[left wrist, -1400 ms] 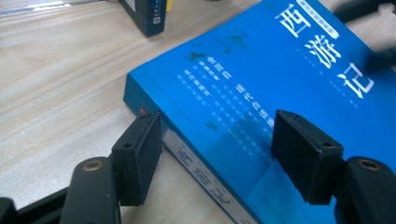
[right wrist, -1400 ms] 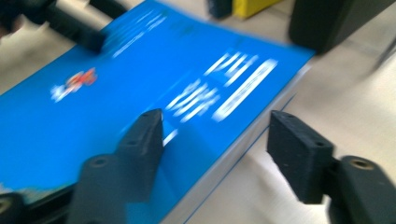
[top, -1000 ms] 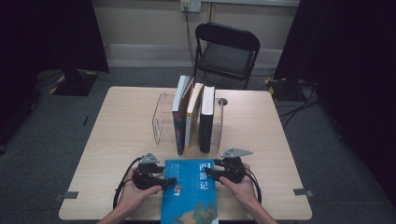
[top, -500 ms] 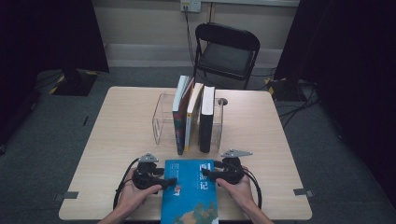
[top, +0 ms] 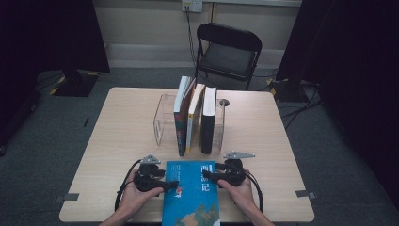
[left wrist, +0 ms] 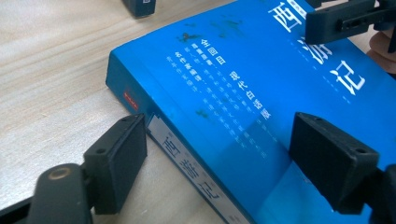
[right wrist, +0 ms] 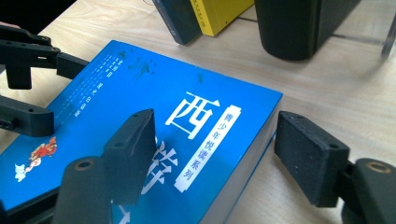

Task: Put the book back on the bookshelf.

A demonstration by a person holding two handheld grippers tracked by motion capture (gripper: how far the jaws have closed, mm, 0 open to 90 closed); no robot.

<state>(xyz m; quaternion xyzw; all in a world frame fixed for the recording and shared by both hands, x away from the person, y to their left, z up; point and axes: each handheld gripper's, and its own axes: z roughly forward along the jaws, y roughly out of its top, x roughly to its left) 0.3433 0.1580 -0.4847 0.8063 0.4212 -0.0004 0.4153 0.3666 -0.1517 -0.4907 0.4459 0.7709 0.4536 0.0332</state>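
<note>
Our thick blue paperback book (top: 193,195) lies flat at the table's near edge. Left gripper (top: 172,186) and right gripper (top: 210,177) straddle its side edges, jaws spread after just opening, pinching nothing. It looks heavy, stiff and glossy; we would clamp spine and fore-edge. Farther off, upright books fill a clear acrylic holder (top: 162,123).

Both forearms in from the near edge, a hand wrapped round each gripper. Left gripper (top: 175,186) low, pointing inward, fingers (left wrist: 116,156) apart, just been opening. Right gripper (top: 207,177) facing it, likewise spread, fingers (right wrist: 130,151) pressing nothing.
</note>
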